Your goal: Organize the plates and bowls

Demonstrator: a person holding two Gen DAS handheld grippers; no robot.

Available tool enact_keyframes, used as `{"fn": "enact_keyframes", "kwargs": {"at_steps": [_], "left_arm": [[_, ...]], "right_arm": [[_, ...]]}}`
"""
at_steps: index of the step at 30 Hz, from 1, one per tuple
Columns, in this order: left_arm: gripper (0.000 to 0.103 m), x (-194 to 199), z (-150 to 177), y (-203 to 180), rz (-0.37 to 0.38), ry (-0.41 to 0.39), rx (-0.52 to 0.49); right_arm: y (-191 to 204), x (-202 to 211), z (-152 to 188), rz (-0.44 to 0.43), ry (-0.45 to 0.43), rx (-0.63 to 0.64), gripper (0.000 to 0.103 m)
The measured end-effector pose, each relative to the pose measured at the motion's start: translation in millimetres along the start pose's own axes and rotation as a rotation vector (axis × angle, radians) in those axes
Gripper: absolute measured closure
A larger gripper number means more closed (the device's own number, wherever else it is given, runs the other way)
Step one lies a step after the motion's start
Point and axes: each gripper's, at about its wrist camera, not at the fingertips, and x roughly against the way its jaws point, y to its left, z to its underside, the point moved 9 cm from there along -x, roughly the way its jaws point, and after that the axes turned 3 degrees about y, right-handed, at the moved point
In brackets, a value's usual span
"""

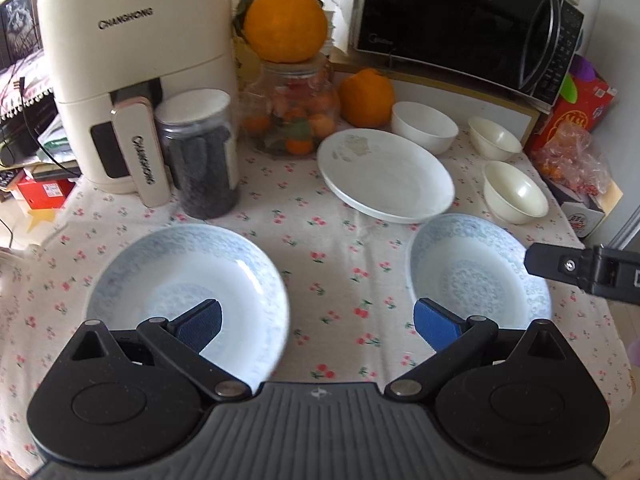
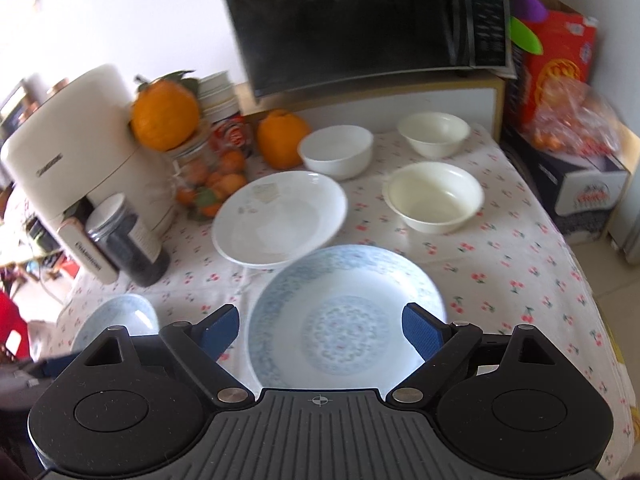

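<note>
The right gripper, jaws spread and empty, hovers directly over the right blue plate; the left gripper, equally spread, sits between both 2 blue plates.

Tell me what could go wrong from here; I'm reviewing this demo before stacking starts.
1. Both tongs, left and right, are open and empty; pinching a glazed rim may slip.
2. The right blue plate sits close to the white plate stack; lifting it could knock that stack.
3. The cream bowl and the white bowl stand nearby and could be bumped.
</note>
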Motion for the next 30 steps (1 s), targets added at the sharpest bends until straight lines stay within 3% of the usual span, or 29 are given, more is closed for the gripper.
{"fn": "enact_keyframes", "kwargs": {"at_steps": [8,18,30], "left_arm": [[0.001,-8,-9,52,-0.087,0.005,-0.017],[0.001,-24,-7,121,-0.156,0.000,0.056],[0.006,-42,7,158,-0.106,0.092,0.205]], "right_arm": [[36,-21,8,-0.058,0.003,0.033,0.009],[104,-40,14,-0.164,0.001,0.094,0.009],[144,-69,34,-0.194,0.067,0.087,0.009]]}}
